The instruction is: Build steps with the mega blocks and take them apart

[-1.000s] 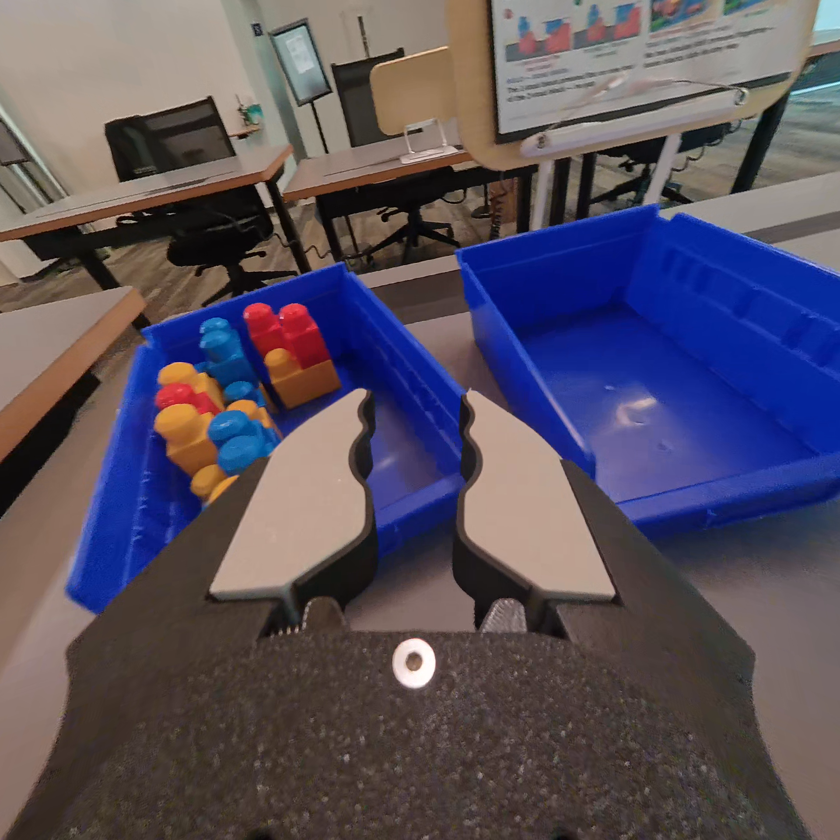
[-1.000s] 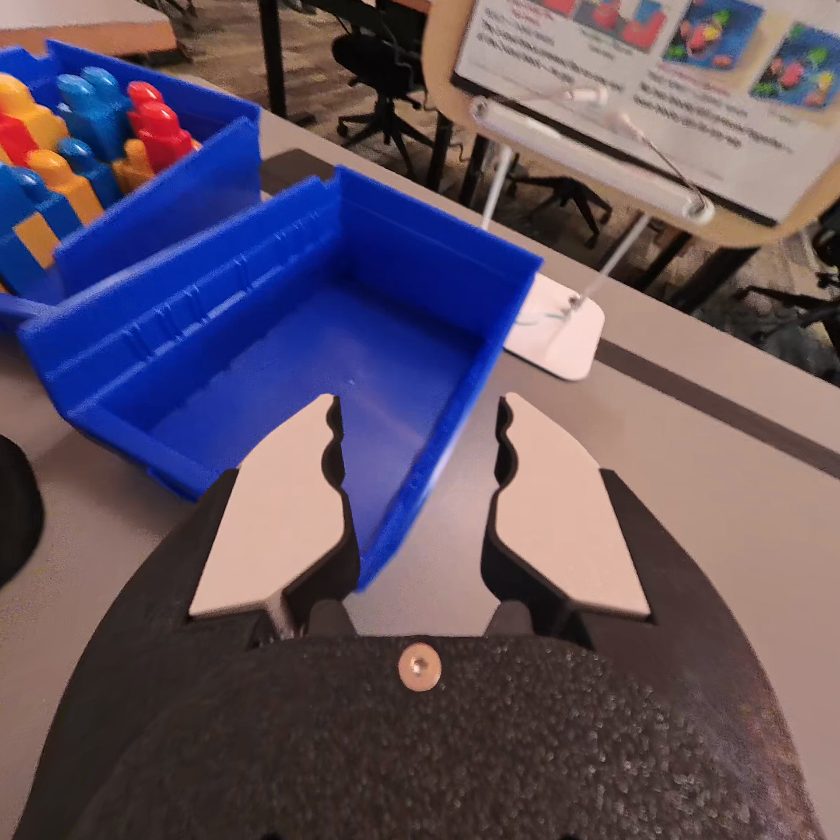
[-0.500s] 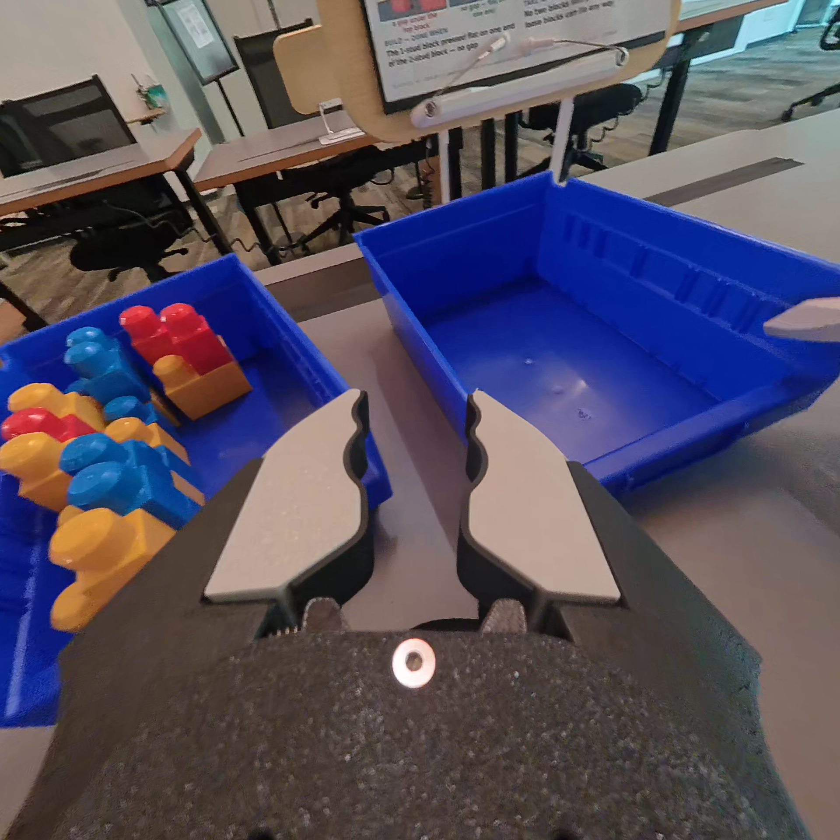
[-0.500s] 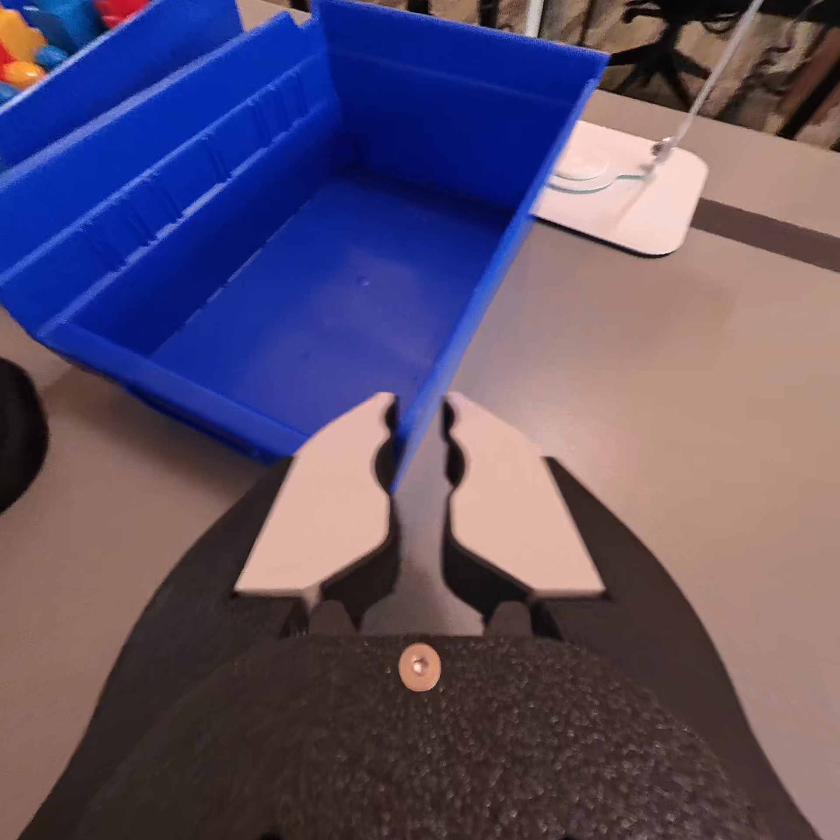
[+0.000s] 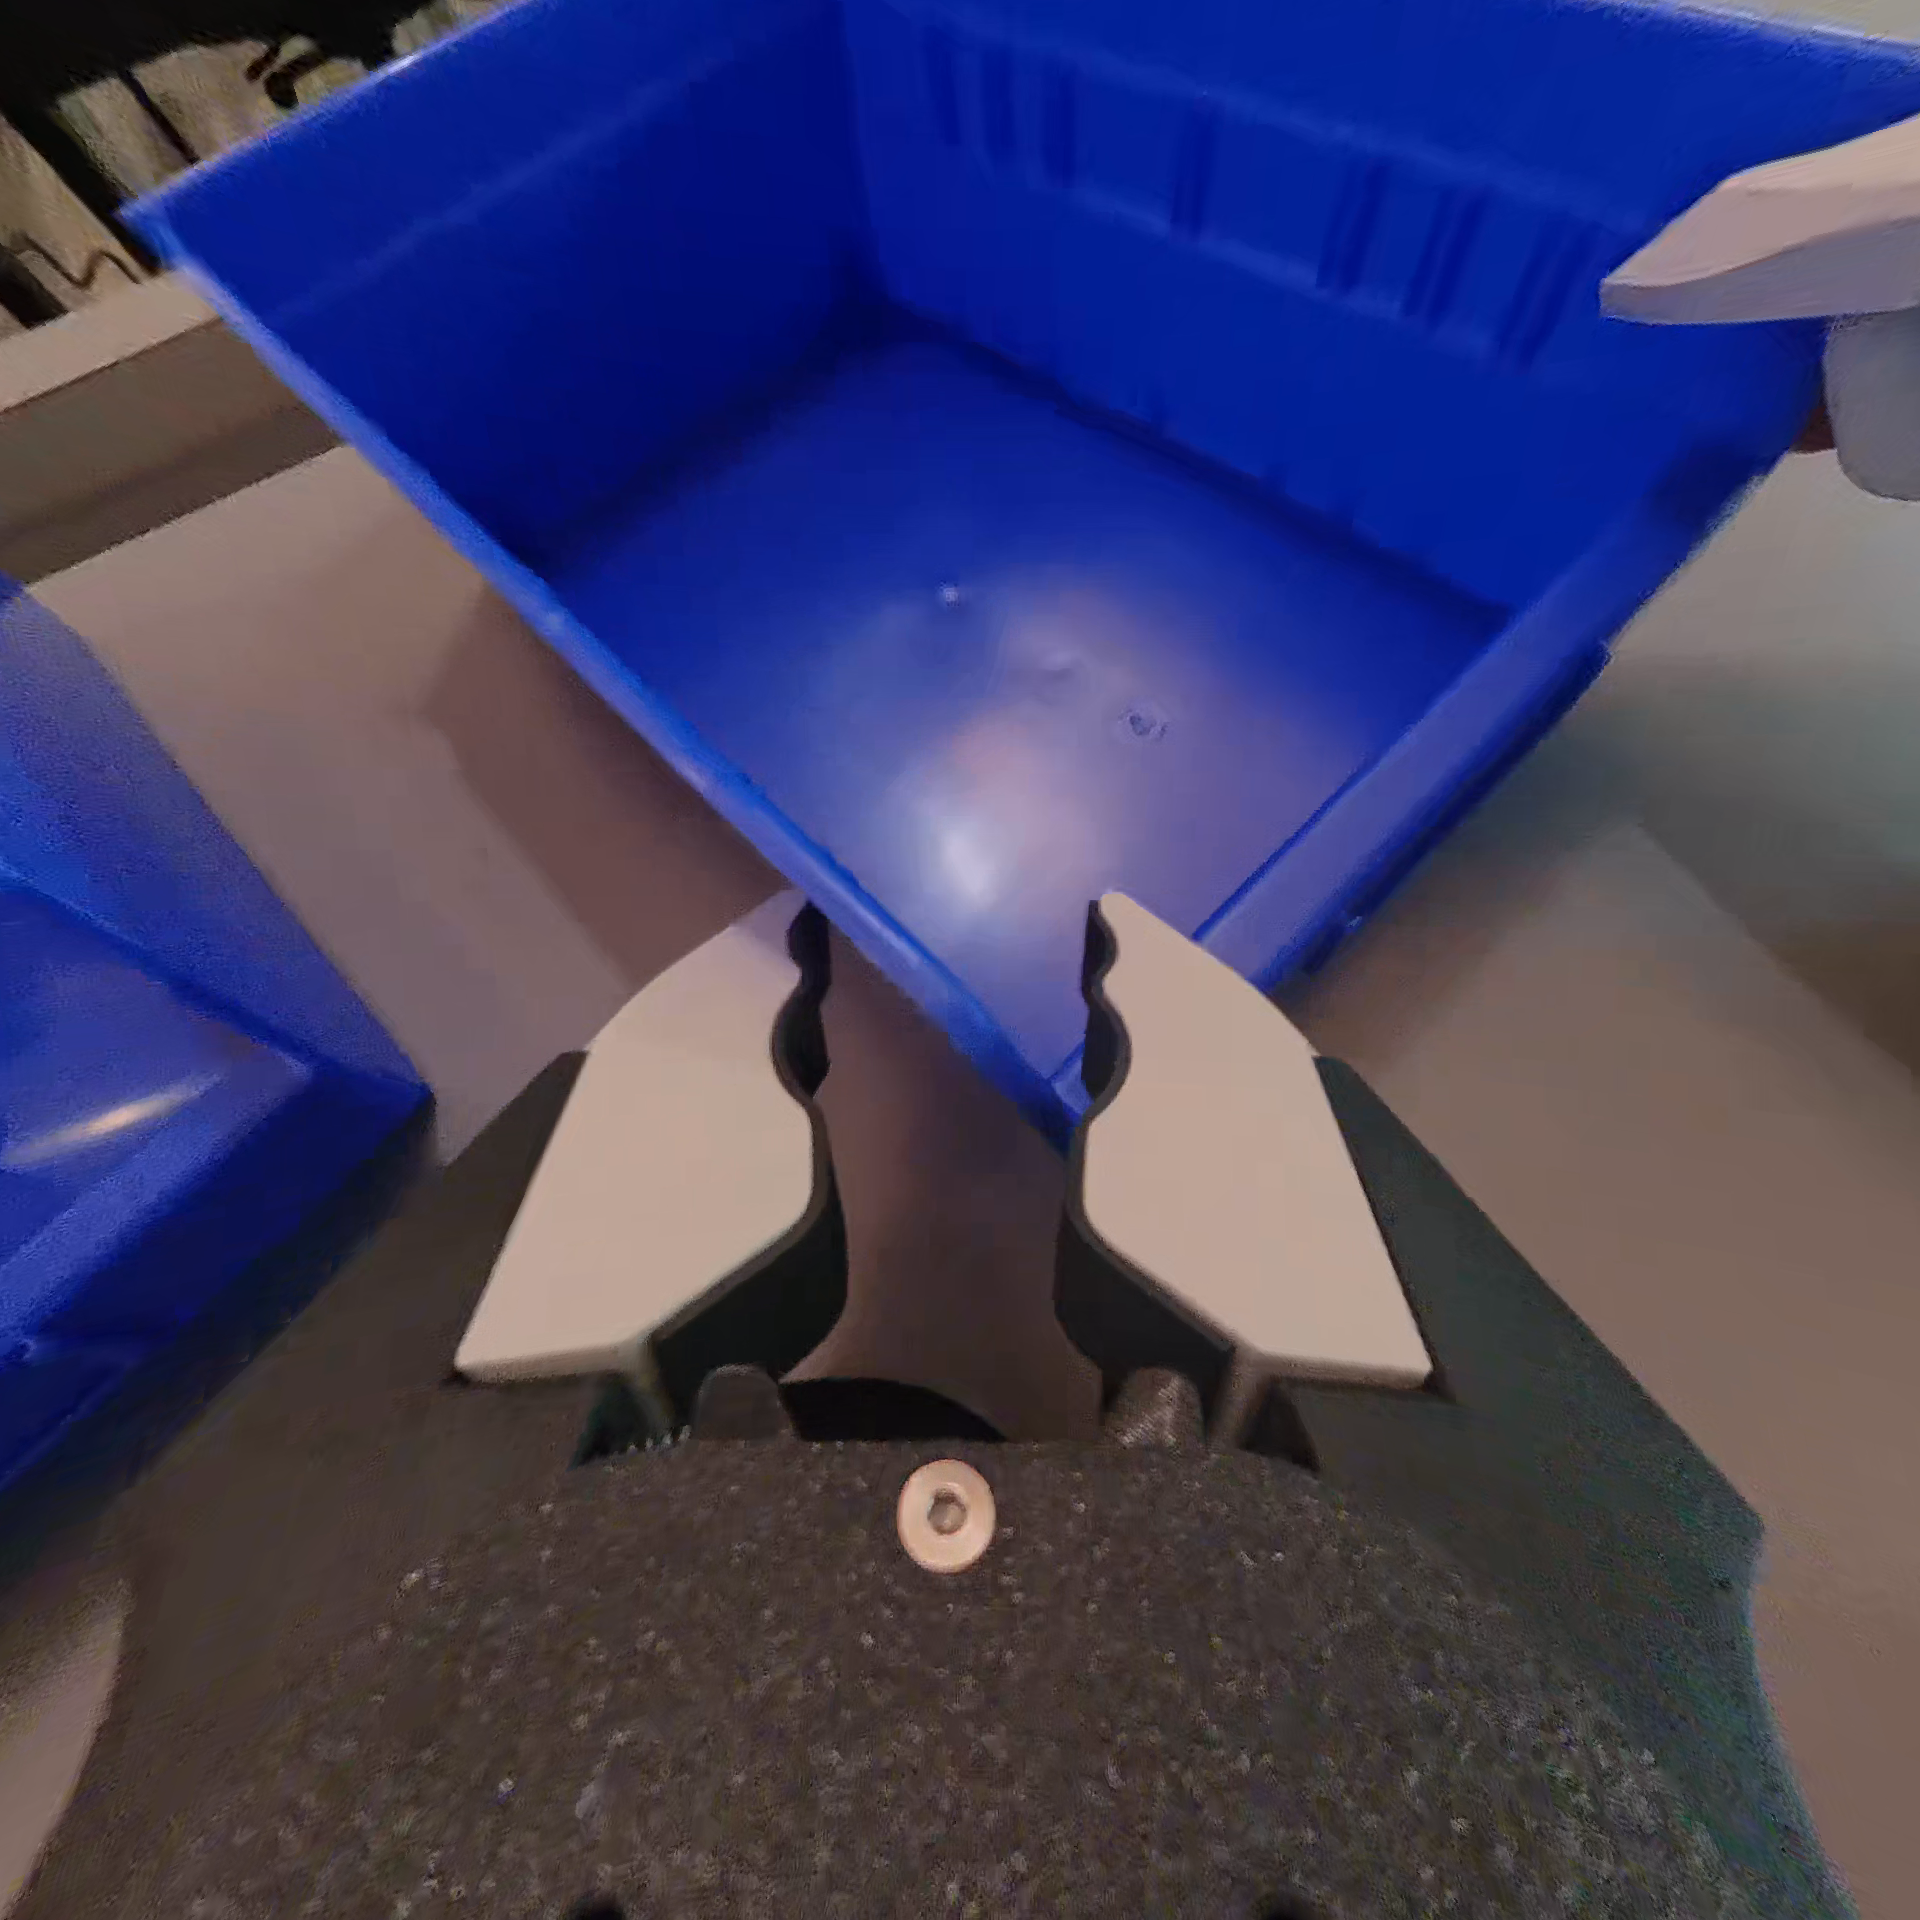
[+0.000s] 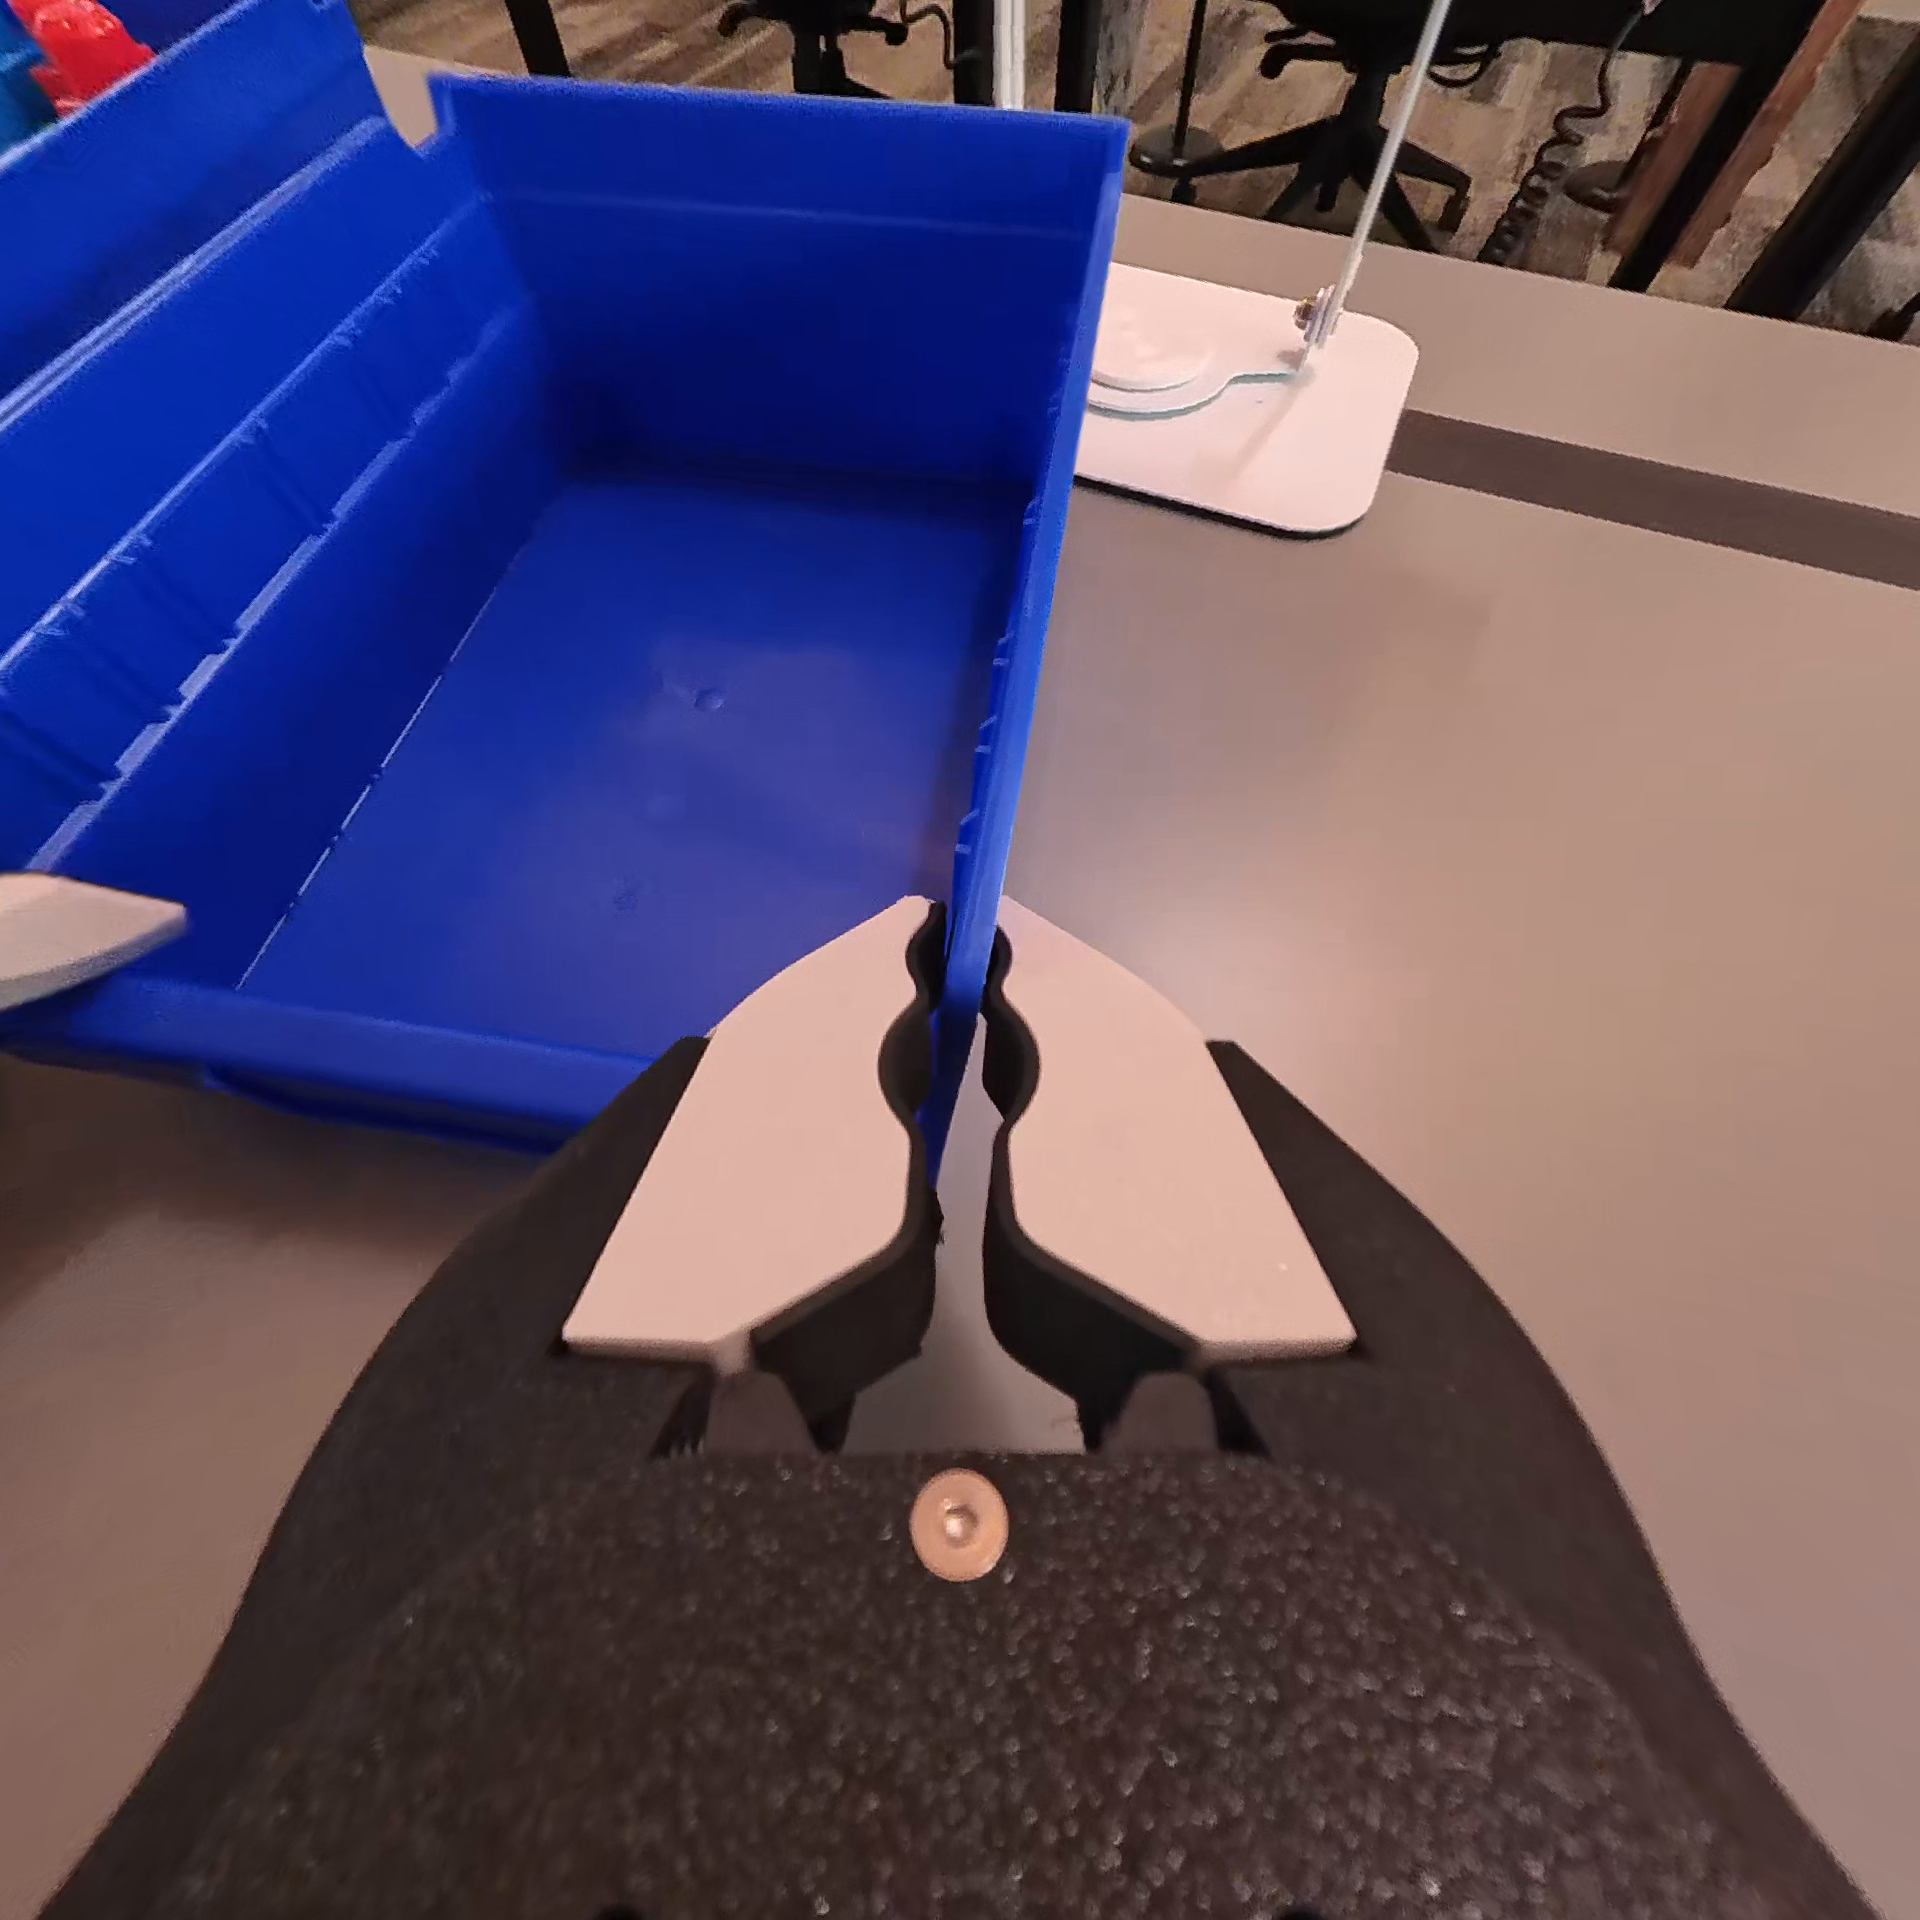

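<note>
An empty blue bin (image 5: 623, 312) sits on the grey table and fills the left wrist view. My left gripper (image 5: 951, 914) is open. Its jaws straddle the bin's left wall at the near corner, with a gap on both sides. My right gripper (image 6: 966, 920) is shut on the right wall of the same bin (image 6: 779, 312), both pads pressed on the thin rim. One right finger (image 5: 1766, 239) shows at the far edge of the left view. A left fingertip (image 6: 73, 935) shows in the right view. Red blocks (image 6: 73, 42) peek out of a second blue bin (image 6: 156, 156).
The second blue bin (image 5: 156, 935) stands just left of the empty one. A white stand base (image 6: 1247, 416) with a thin rod sits behind the bin on the right. Office chairs and table legs stand beyond the table's far edge. My right fingertips sit around 20 centimeters from my left ones.
My right jaws closed onto the bin's right wall. My left gripper swung right from the block bin, came down over the empty bin's near left corner, and opened a little wider.
</note>
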### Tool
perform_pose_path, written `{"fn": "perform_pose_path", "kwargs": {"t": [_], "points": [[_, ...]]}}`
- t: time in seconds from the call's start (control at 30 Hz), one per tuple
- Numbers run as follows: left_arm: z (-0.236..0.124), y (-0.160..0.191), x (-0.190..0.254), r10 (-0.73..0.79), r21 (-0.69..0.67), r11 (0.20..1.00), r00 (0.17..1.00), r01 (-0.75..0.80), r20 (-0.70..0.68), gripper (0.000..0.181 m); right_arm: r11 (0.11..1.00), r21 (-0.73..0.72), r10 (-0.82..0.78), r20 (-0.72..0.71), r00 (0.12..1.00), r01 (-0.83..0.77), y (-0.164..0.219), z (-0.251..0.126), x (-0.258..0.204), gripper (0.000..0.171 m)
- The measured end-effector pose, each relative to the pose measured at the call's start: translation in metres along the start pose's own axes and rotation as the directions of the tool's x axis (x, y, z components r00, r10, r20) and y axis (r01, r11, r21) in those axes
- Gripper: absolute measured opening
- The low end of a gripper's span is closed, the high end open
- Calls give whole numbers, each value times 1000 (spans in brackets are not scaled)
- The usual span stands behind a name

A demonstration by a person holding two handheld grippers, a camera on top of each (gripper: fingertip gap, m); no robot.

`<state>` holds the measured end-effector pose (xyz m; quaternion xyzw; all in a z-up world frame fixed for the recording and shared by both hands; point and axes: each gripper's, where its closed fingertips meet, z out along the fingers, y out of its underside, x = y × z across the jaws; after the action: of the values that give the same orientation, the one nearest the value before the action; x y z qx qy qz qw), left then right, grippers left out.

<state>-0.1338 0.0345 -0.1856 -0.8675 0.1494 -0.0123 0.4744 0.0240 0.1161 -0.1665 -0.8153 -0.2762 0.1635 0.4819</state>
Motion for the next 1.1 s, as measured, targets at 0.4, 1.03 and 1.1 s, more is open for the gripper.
{"fn": "perform_pose_path", "kwargs": {"t": [0.4, 1.03, 1.1], "points": [[-6, -65, 42, 103, 139, 985, 995, -103, 9, 19, 986, 158, -27, -149, 988, 51, -30, -72, 52, 5], [136, -163, 184, 392, 227, 907, 910, -356, -137, 20, 976, 218, 118, -460, 880, -17, 4, -128, 246, 4], [154, -168, 194, 390, 236, 907, 908, -350, -154, 20, 977, 214, 129, -490, 862, -24, 8, -126, 264, 4]]}}
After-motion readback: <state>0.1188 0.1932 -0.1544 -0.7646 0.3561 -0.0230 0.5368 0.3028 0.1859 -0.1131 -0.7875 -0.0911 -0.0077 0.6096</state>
